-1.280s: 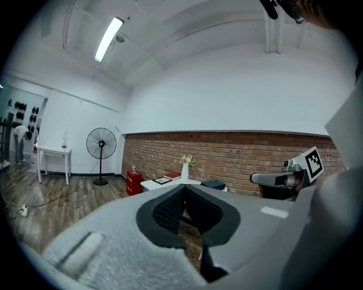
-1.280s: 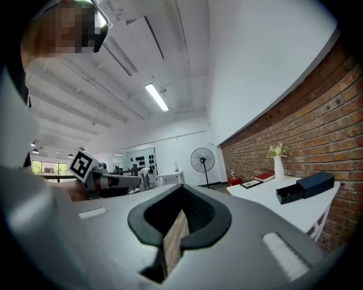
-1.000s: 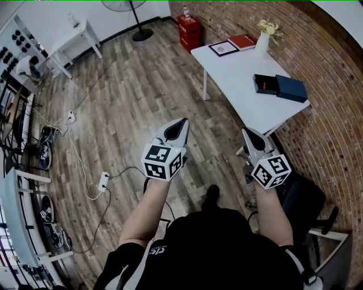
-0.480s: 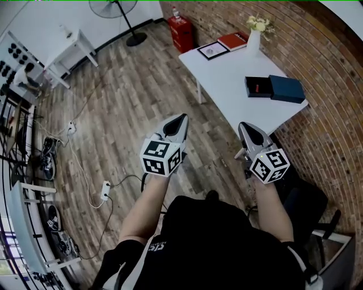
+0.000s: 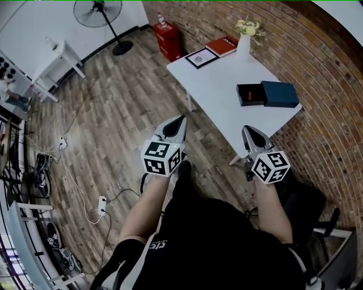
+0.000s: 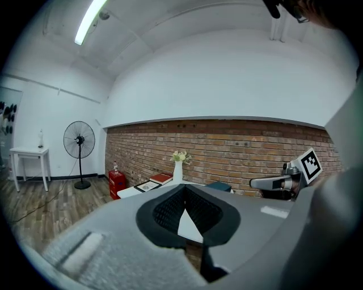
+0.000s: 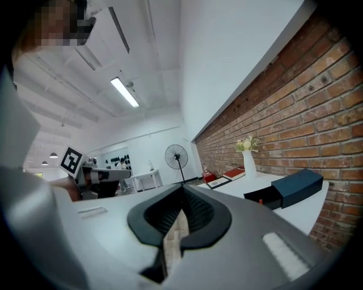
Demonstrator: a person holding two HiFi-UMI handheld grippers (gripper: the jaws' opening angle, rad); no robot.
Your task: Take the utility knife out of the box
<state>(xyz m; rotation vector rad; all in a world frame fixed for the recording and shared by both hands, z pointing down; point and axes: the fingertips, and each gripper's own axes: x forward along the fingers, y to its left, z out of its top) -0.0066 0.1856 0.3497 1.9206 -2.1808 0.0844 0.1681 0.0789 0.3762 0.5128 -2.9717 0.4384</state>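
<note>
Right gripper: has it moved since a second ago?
Yes. The right gripper has moved forward toward the white table. Its tip now shows over the tabletop's near end, closer to the open box.

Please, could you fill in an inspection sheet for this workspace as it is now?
Surface: white table, mostly bare.
Job's things: open black tray with a small red thing in it, dark blue box beside it; knife too small to tell.
Clutter: vase, red book, framed picture at the far end.
Grippers: left gripper and right gripper both shut, empty, short of the table.
Cables: power strip and white cable on the floor.
Surroundings: brick wall, standing fan.
</note>
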